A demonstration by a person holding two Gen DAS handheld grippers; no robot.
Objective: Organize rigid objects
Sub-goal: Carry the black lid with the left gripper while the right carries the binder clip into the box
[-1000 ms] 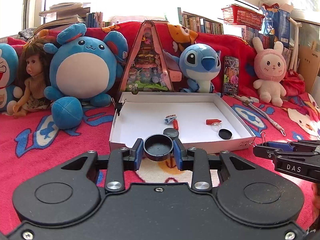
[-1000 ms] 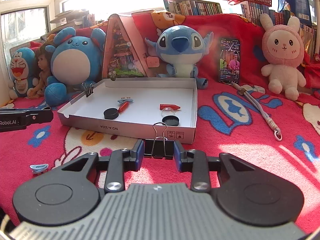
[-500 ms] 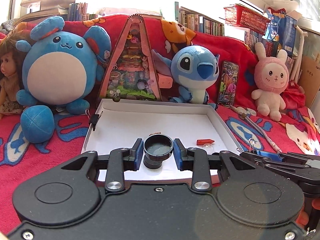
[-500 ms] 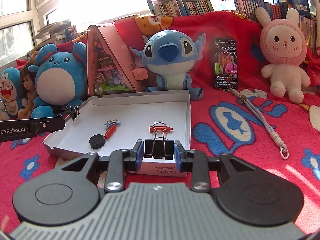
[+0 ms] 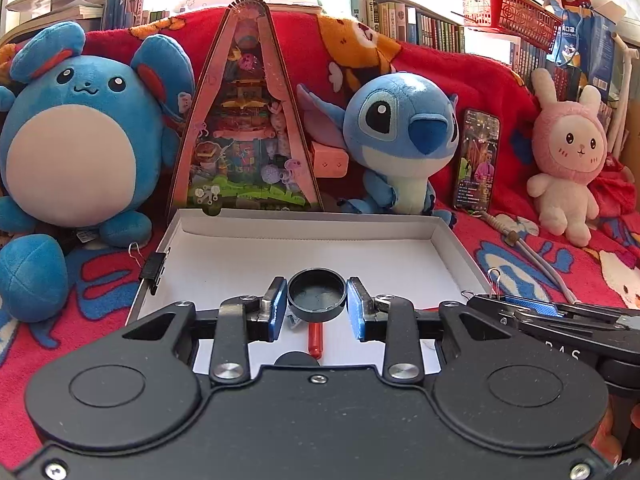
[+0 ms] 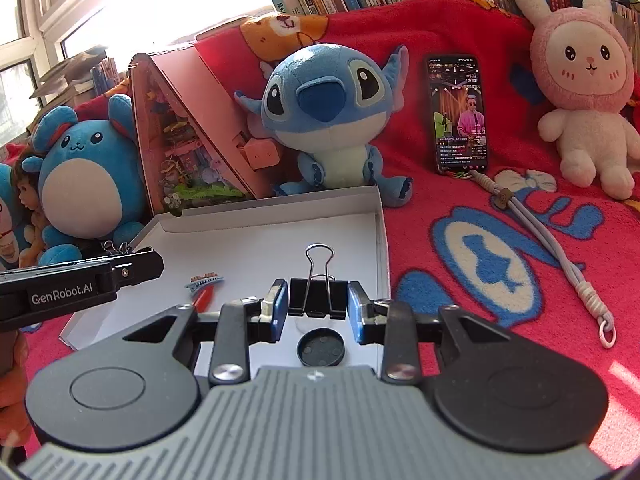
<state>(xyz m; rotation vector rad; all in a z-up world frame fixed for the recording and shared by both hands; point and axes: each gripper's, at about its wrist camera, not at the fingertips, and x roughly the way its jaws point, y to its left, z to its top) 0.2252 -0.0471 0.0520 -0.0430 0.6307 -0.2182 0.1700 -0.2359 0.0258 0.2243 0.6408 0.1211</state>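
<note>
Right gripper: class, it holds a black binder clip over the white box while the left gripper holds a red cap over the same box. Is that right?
Not quite. The left wrist view shows the left gripper holding a black cap, not a red one. The rest stands: the right gripper holds the binder clip over the white box.

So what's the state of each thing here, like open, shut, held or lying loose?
Left gripper: shut on round black cap.
Right gripper: shut on black binder clip.
White box: open, lidless.
Second black cap: loose in box.
Phone: screen on, propped upright.
</note>
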